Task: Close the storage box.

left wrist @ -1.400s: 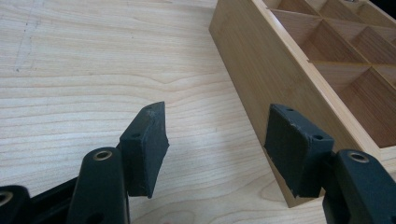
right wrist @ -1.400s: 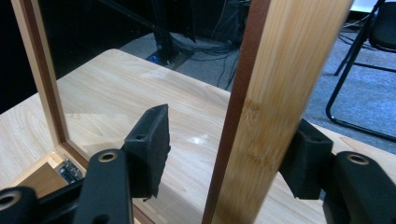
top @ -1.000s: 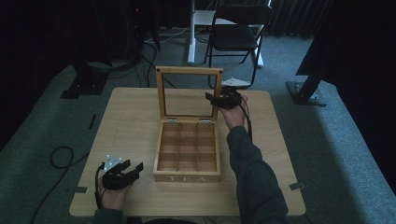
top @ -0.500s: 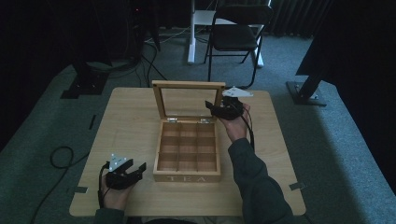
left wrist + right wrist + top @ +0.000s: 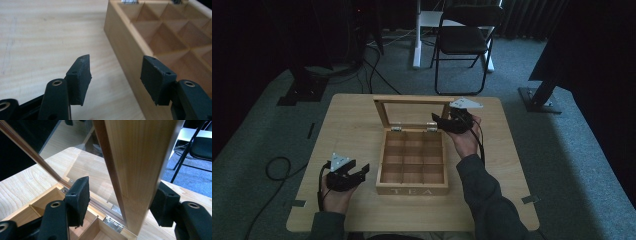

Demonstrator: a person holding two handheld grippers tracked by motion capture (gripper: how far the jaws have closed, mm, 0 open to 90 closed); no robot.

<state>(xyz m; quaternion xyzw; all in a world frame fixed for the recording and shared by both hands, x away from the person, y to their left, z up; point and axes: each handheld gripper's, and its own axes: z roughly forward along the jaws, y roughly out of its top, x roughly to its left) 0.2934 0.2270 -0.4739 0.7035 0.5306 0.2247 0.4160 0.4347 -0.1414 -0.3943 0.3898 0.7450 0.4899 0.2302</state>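
while the right hand-held gripper (image 5: 120,197) straddles the tea box (image 5: 413,161) lid (image 5: 135,165) unclamped, the left hand-held gripper (image 5: 115,75) gapes

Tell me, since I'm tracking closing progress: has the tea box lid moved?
Yes. The lid has tipped forward from leaning back, toward the compartments, judged against the box base.

Lid (image 5: 140,170) top — cut off above.

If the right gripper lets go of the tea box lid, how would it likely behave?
Probably stiff: the lid is a wooden frame around a clear pane. On two hinges and near upright, it might drop shut. The pane looks fragile.
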